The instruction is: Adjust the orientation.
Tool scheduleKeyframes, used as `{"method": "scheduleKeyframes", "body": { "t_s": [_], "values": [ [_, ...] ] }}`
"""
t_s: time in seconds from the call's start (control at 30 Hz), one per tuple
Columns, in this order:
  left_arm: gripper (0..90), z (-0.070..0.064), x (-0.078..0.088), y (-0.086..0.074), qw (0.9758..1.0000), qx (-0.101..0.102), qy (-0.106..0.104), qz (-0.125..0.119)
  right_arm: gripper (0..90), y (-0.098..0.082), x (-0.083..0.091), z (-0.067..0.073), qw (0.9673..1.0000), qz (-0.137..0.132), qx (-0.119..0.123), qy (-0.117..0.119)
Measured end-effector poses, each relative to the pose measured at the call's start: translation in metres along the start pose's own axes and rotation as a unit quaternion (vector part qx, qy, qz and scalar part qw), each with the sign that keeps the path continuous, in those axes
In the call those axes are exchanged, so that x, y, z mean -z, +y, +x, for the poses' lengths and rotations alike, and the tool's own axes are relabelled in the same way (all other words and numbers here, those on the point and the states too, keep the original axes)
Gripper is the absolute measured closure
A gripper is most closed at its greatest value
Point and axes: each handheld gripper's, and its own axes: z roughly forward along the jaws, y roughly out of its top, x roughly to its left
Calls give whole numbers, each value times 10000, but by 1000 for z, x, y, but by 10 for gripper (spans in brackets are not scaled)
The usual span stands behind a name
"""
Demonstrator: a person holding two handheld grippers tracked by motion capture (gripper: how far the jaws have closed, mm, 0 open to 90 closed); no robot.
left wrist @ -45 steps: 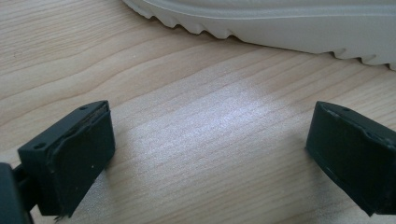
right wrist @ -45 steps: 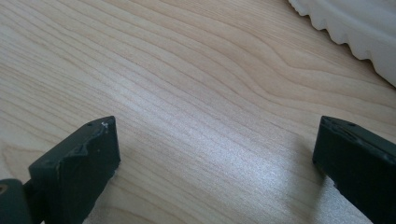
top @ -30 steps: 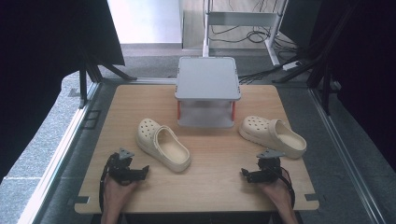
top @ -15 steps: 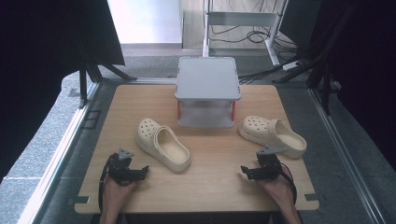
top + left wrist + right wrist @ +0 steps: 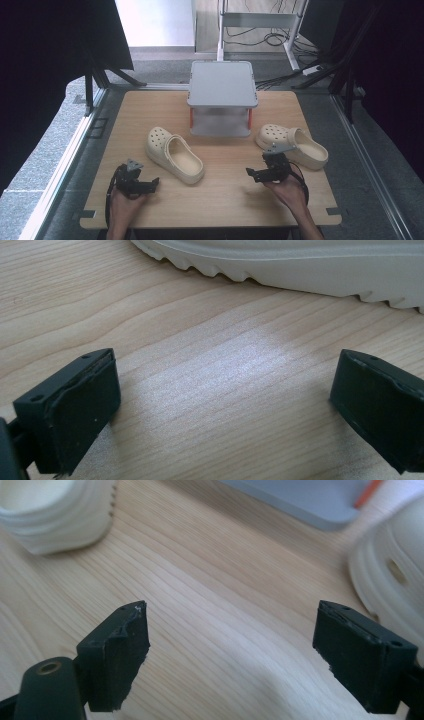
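Note:
Two cream clogs lie on the wooden table (image 5: 225, 200). The left clog (image 5: 175, 155) lies mid-table and the right clog (image 5: 295, 145) at the right. My left gripper (image 5: 150, 184) rests near the front left, open, its jaws pointing at the left clog's sole (image 5: 310, 265), with bare wood between them (image 5: 220, 400). My right gripper (image 5: 252, 175) is lifted beside the right clog and is open (image 5: 232, 645). Its jaws have just been closing a little, with nothing between them. Ahead of it I see the left clog's heel (image 5: 55, 515) and the right clog's side (image 5: 395, 570).
A grey two-tier stand (image 5: 222, 85) with orange legs stands at the back middle of the table, its lower shelf (image 5: 300, 495) close to both clogs. Black curtains hang on both sides. Cables lie on the floor behind the table.
My right hand has lifted and shifted forward and a little left, closer to the right clog. The left hand and both clogs have kept still.

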Motion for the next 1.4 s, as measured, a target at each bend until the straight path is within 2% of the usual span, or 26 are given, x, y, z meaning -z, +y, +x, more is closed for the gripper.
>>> {"method": "scheduleKeyframes", "body": {
  "t_s": [0.1, 0.13, 0.17, 0.2, 0.33, 0.37, 0.4, 0.43, 0.47, 0.67, 0.7, 0.73, 0.77, 0.83, 0.87, 1.2, 1.33, 1.4],
  "values": [
    [0, 0, 0, 0, 10000, 0, 0, -1, 159, 12, -4, 4, 9999, -5, 106, 60],
    [0, 0, 0, 0, 10000, 0, 0, -1, 176, 19, -7, 6, 9998, -38, 106, 164],
    [0, 0, 0, 0, 10000, 0, 0, -1, 176, 19, -7, 6, 9998, -38, 106, 164],
    [0, 0, 0, 0, 10000, -1, -1, -2, 190, 27, -11, 8, 9994, -48, 100, 313],
    [1, 1, 1, -1, 10000, -2, -25, -28, 201, 39, -18, 12, 9990, -19, 211, 392],
    [1, 1, 1, -2, 10000, -16, -27, -16, 207, 42, -20, 13, 9986, -23, 205, 486],
    [2, 2, 2, -2, 10000, -26, -18, -25, 215, 50, -26, 16, 9971, -24, 198, 731],
    [2, 2, 2, -2, 10000, -26, -18, -25, 215, 50, -26, 16, 9971, -24, 198, 731],
    [2, 4, 3, -3, 10000, -31, -18, -16, 222, 57, -33, 20, 9961, -33, 245, 844],
    [2, 8, 5, -5, 10000, 10, 3, -7, 240, 74, -53, 32, 9941, 51, 469, 973],
    [2, 9, 5, -6, 10000, 35, 8, -26, 255, 81, -61, 38, 9932, 86, 599, 995],
    [2, 10, 6, -6, 10000, 33, 18, -9, 255, 81, -61, 38, 9932, 86, 599, 995],
    [2, 10, 6, -7, 10000, 60, 24, -24, 268, 88, -69, 43, 9917, 138, 713, 1062],
    [2, 13, 7, -8, 10000, 72, 48, -14, 274, 91, -72, 45, 9910, 155, 739, 1107],
    [2, 15, 9, -9, 9999, 83, 63, -14, 283, 99, -81, 50, 9894, 182, 784, 1212],
    [2, 19, 11, -12, 9999, 112, 97, -29, 305, 128, -115, 69, 9861, 235, 938, 1350],
    [2, 20, 11, -12, 9999, 98, 95, -15, 338, 139, -130, 79, 9842, 356, 1027, 1394],
    [2, 19, 11, -12, 9999, 107, 98, -26, 375, 147, -143, 87, 9837, 422, 990, 1443]
  ]
}}
